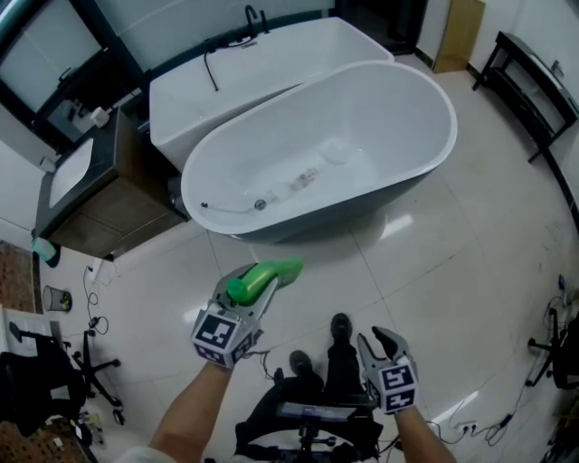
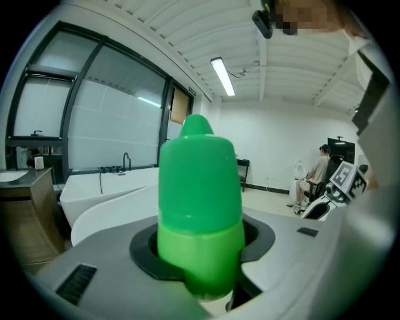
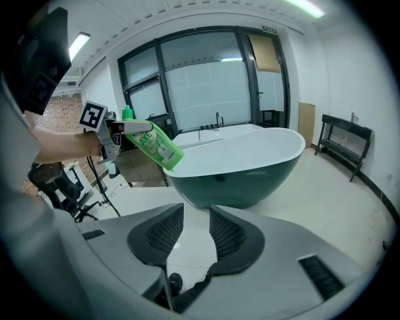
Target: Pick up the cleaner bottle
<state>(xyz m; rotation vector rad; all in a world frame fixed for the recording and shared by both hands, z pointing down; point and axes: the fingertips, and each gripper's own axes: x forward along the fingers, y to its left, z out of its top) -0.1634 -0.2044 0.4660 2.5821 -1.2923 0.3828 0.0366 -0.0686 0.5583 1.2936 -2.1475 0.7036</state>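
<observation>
Glossy pale tile floor [image 1: 470,271], tall windows behind, and up in the air goes the bottle [image 1: 262,278]! It's bright green plastic, smooth and slightly see-through, with a printed label on its flank. It hangs in front of the person, well clear of the floor and tilted down toward the tub.

The left gripper [image 1: 246,297] has it, jaws clamped round one end with dark pads hugging the plastic. The labelled body pokes out past the tips. So the pick-up looks as good as done. What comes next calls mostly for a steady squeeze, I'd say. Slick, rounded plastic held at one end could swing or slide in the pads.

The right gripper [image 1: 375,339] sits low beside it with nothing in hand. Its ribbed black pads stand a narrow gap apart, and only floor shows between them.

Further out lies the tub [image 1: 450,136], an oval shell, gloss white inside and dark outside. Behind it is a boxier white second tub [image 1: 226,81] with a thin black tap [image 1: 253,16].
</observation>
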